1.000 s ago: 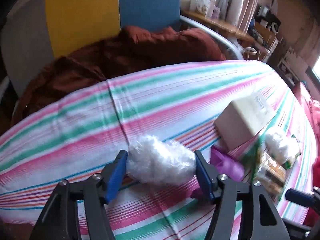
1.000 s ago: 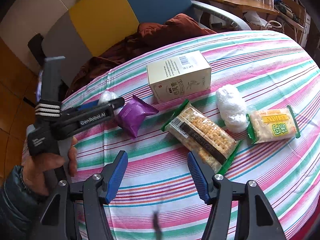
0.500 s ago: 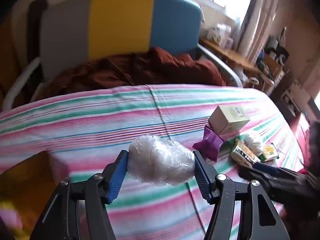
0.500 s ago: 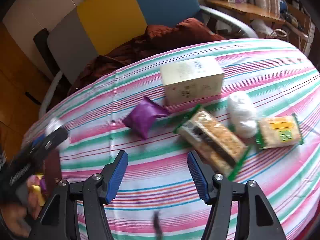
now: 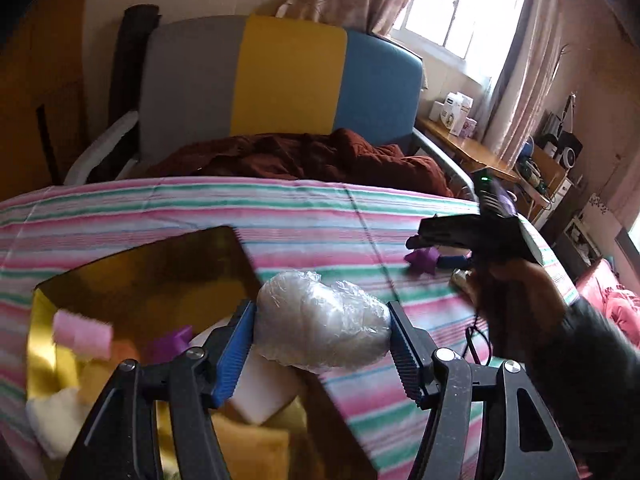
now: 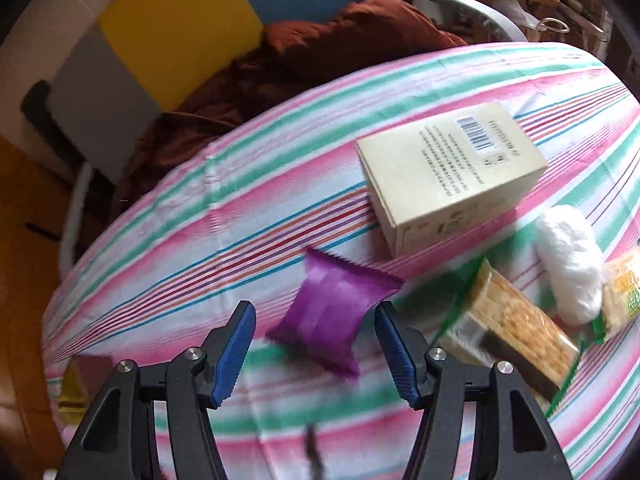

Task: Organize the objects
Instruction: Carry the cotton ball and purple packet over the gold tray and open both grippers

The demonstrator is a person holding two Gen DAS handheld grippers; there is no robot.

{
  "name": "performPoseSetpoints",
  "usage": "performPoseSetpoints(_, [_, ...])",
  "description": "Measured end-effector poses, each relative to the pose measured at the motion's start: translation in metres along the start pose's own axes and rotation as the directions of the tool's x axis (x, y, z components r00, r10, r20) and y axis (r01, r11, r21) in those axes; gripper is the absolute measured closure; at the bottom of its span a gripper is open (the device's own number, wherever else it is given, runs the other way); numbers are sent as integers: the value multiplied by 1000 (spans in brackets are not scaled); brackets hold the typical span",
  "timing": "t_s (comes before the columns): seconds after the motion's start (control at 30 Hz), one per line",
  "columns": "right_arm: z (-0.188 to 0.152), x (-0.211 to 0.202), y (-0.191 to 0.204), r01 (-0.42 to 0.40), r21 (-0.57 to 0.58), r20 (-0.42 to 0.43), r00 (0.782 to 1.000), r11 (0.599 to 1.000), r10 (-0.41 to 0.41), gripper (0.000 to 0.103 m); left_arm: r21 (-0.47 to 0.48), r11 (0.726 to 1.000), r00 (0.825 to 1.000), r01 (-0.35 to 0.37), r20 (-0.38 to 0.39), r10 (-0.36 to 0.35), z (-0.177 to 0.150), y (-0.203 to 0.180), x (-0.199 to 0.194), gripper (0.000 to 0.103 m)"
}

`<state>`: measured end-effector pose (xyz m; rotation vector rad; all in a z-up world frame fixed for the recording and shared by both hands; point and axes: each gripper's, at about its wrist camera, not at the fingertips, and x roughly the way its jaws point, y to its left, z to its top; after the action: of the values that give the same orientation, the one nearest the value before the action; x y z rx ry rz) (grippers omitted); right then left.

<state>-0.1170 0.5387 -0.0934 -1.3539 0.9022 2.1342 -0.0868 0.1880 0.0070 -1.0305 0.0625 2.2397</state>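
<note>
My left gripper [image 5: 320, 338] is shut on a clear plastic-wrapped white bundle [image 5: 322, 328] and holds it over the near right corner of a gold box [image 5: 132, 264] that holds several soft items. My right gripper [image 6: 316, 340] is open, its blue pads on either side of a purple snack packet [image 6: 334, 312] lying on the striped tablecloth [image 6: 240, 208]. In the left wrist view the right gripper [image 5: 472, 236] and the hand holding it sit over the purple packet [image 5: 420, 260].
A cream carton [image 6: 448, 168], a cracker packet [image 6: 512, 332], a second white wrapped bundle [image 6: 570, 264] and a yellow-green snack packet [image 6: 622, 292] lie to the right. A chair [image 5: 280, 80] with a dark red blanket [image 5: 304, 156] stands behind the table.
My left gripper carried the white bundle left, from the table to above the gold box. My right gripper moved forward and down until its pads flank the purple packet.
</note>
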Motion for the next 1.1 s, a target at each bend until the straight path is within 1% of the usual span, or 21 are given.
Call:
performPoseSetpoints(0.03, [0,6,1,20,-9,-9,1000,1000,-20,56,-11,1000,1000,-1,-3,1,-5,5,-4,38])
performPoseSetpoints(0.1, [-1,5,5,63,-48,21,998,997,-62,69,-41,999,1000,-8,-2,8,-12,15,-12,38])
performPoseSetpoints(0.2, [-11,-1,7,14,-89,-2,1000,996,-14,70,-81,996,1000,-21,-5,21,-23,29,-20,38])
performPoseSetpoints(0.3, [-35,-11,13,6,-184,-11,1000,983,-8,70,-113,993,999,-45,-13,43,-38,42,-25,38])
performPoseSetpoints(0.4, [-65,-15,18,-22,-254,-47,999,967,10,69,-141,988,998,-64,-25,61,-51,50,-29,38])
performPoseSetpoints(0.43, [-78,-18,21,-27,-285,-49,999,958,14,69,-144,987,997,-71,-26,68,-54,51,-30,38])
performPoseSetpoints(0.5, [-91,-23,24,-31,-330,-47,999,943,16,70,-149,985,996,-90,-28,86,-62,55,-36,38])
performPoseSetpoints(0.57, [-106,-29,28,-57,-359,-60,998,932,38,70,-165,982,995,-96,-34,92,-69,59,-41,38])
performPoseSetpoints(0.63, [-119,-40,34,-70,-386,-52,997,920,54,70,-177,978,994,-110,-40,104,-78,65,-47,38])
performPoseSetpoints(0.7, [-127,-50,42,-102,-402,-49,995,910,91,70,-191,974,992,-126,-43,120,-87,71,-54,38])
performPoseSetpoints(0.8, [-141,-71,63,-147,-451,-26,988,880,152,70,-215,966,990,-142,-43,136,-99,81,-63,38])
performPoseSetpoints(0.87, [-151,-84,84,-191,-491,-27,979,850,204,70,-234,961,989,-146,-39,141,-105,88,-69,38])
performPoseSetpoints(0.93, [-161,-91,105,-220,-536,-36,971,815,238,70,-242,959,989,-150,-33,146,-109,92,-74,38])
performPoseSetpoints(1.03, [-176,-93,138,-249,-581,-61,963,775,264,70,-249,958,990,-141,-13,142,-111,96,-81,38])
performPoseSetpoints(1.1, [-180,-90,155,-251,-603,-67,962,757,265,70,-232,963,990,-140,-1,143,-111,94,-82,38])
